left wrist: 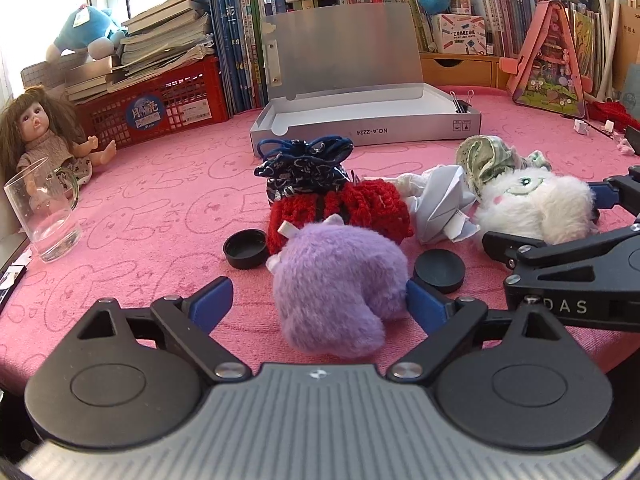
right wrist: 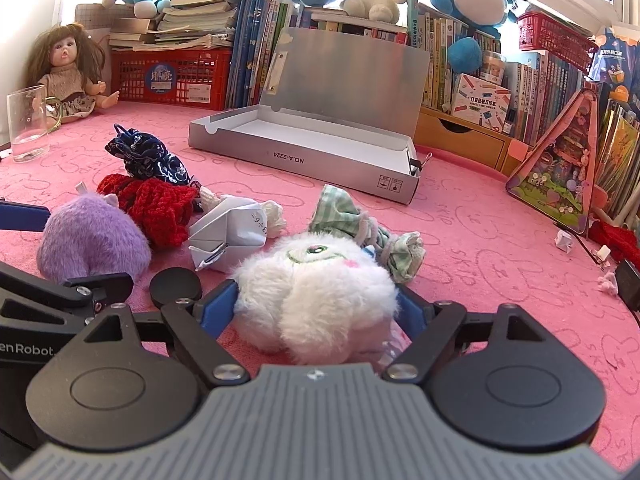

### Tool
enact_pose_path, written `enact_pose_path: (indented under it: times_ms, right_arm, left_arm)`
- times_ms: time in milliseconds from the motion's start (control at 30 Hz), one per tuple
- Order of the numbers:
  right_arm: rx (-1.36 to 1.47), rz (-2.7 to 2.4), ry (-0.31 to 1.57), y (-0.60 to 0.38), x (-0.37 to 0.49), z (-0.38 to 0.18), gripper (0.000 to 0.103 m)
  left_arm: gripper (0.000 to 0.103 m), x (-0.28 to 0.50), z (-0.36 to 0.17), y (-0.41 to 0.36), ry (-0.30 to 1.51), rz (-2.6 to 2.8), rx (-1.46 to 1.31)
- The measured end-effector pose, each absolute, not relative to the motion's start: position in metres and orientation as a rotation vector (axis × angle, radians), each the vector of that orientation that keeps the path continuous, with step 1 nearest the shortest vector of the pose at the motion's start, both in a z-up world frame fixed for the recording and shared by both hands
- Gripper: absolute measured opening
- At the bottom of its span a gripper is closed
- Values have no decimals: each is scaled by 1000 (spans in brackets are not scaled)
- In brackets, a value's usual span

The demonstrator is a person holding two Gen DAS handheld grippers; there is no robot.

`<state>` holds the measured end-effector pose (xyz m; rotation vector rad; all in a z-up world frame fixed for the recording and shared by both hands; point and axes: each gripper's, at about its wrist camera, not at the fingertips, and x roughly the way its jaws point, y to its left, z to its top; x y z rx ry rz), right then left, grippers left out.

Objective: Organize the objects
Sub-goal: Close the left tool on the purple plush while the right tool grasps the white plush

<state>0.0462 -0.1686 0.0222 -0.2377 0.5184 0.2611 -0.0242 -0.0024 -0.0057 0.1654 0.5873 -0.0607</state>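
Purple plush [left wrist: 336, 292], white plush [right wrist: 320, 292], fingers spread

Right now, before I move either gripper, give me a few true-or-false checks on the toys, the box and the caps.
1. The purple plush lies between the left gripper fingers. True.
2. The silver box is closed. False: its lid stands open.
3. The white plush sits inside the box. False: it lies on the pink cloth, between the right gripper fingers.
4. Two black caps lie near the purple plush. True.
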Motion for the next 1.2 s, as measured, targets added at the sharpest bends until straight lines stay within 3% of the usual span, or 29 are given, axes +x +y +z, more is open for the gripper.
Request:
enact_pose_path:
  times_ms: [767,833,867,900,933,1200]
  right_arm:
    - [-247,238,505,-172,38,18,88]
    - [-232,249,514,-172,38,19,84]
    - [-219,259,527,-171,39,20,81]
    - [-208,272,536,-168,39,20,76]
    - [-215,256,533,-165,39,21,72]
    - [-136,286,507,-174,37,38,71]
  left_arm:
    - [98,-28,-17,-10,528,-52,222]
    - [93,-29,-17,-10,522,-60,210]
    - [78,-29,-17,-12,523,-64,197]
    - [72,-30,-17,-14,519,-51,193]
    - [72,-30,-16,-16,513,-34,198]
    - [72,-32,3,-6,494,-86,115]
